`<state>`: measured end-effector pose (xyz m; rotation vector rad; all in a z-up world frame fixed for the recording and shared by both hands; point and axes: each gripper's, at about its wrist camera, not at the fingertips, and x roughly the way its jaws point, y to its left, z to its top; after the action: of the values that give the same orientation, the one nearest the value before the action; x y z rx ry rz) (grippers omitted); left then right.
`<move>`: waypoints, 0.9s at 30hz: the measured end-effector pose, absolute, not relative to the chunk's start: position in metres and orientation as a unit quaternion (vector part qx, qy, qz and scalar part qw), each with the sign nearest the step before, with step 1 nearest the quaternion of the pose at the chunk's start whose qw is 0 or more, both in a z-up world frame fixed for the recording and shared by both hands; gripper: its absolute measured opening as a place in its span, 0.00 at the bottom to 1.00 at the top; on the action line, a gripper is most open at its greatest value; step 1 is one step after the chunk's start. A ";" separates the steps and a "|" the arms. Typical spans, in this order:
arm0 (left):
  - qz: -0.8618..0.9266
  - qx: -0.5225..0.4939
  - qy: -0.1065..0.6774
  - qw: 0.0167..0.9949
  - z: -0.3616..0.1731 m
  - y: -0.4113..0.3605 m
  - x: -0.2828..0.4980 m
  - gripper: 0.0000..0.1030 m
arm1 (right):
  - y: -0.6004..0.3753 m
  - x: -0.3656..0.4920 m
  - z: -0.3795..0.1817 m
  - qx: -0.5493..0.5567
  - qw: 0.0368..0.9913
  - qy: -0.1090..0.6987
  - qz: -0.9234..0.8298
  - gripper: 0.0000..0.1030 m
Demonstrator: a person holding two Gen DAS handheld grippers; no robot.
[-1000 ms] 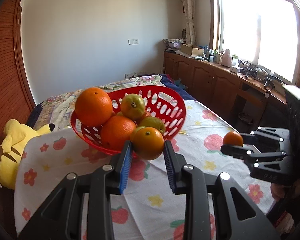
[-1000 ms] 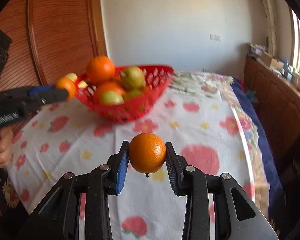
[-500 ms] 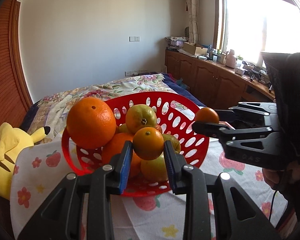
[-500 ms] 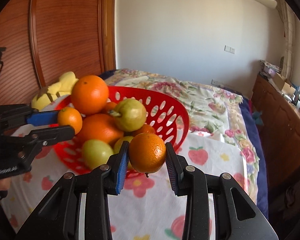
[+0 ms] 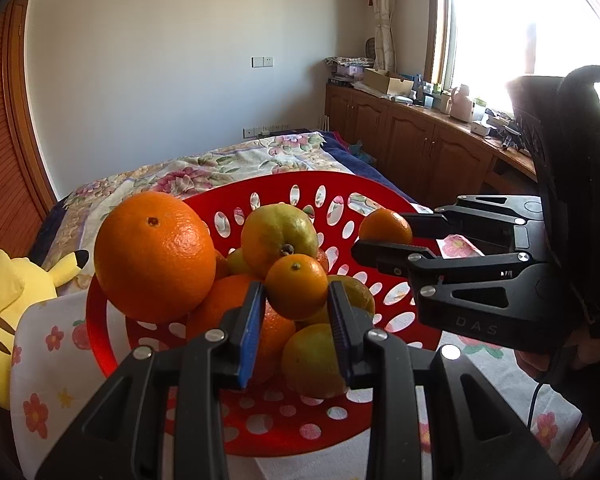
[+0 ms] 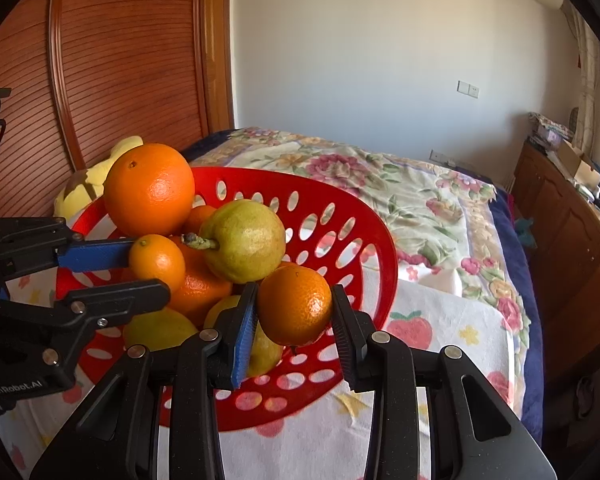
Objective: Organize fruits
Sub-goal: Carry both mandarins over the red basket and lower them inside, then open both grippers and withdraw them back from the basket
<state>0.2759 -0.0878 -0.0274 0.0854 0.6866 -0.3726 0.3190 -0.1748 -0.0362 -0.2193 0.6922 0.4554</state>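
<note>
Two small oranges, one per claw: left gripper [image 5: 296, 312] clamped on a small orange [image 5: 296, 286] at lower centre of the left wrist view, above the heaped fruit in the red basket [image 5: 108, 344]. Right gripper [image 6: 294, 322] closed tight around a mandarin [image 6: 295, 305] at lower centre of the right wrist view, over the basket's near rim. Big orange [image 5: 155, 257] at left atop the pile, greenish pear [image 6: 242, 241] mid-frame, flowered cloth [image 6: 460, 332] beneath, yellow plush toy [image 5: 4, 308] at far left.

Both grippers, left gripper [image 5: 296, 312] and right gripper [image 6: 294, 320], now hold their small oranges closer over the red basket [image 5: 260, 420].
</note>
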 end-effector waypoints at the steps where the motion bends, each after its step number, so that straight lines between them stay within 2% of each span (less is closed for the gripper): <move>1: -0.182 0.042 0.336 0.923 -0.028 -0.088 0.277 0.29 | -0.174 0.320 -0.037 -0.108 0.909 0.336 0.220 0.34; 15: -0.174 0.042 0.341 0.923 -0.030 -0.089 0.277 0.35 | -0.177 0.312 -0.030 -0.093 0.917 0.324 0.212 0.35; 18: -0.172 0.036 0.336 0.926 -0.026 -0.084 0.271 0.41 | -0.179 0.305 -0.028 -0.085 0.919 0.322 0.209 0.35; 27: -0.153 0.034 0.310 0.938 -0.016 -0.066 0.229 0.44 | -0.177 0.269 -0.022 -0.059 0.925 0.312 0.208 0.35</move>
<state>0.2293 -0.0664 -0.0159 0.0693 0.6331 -0.3127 0.2689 -0.1772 -0.0218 -0.1216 0.6396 0.4272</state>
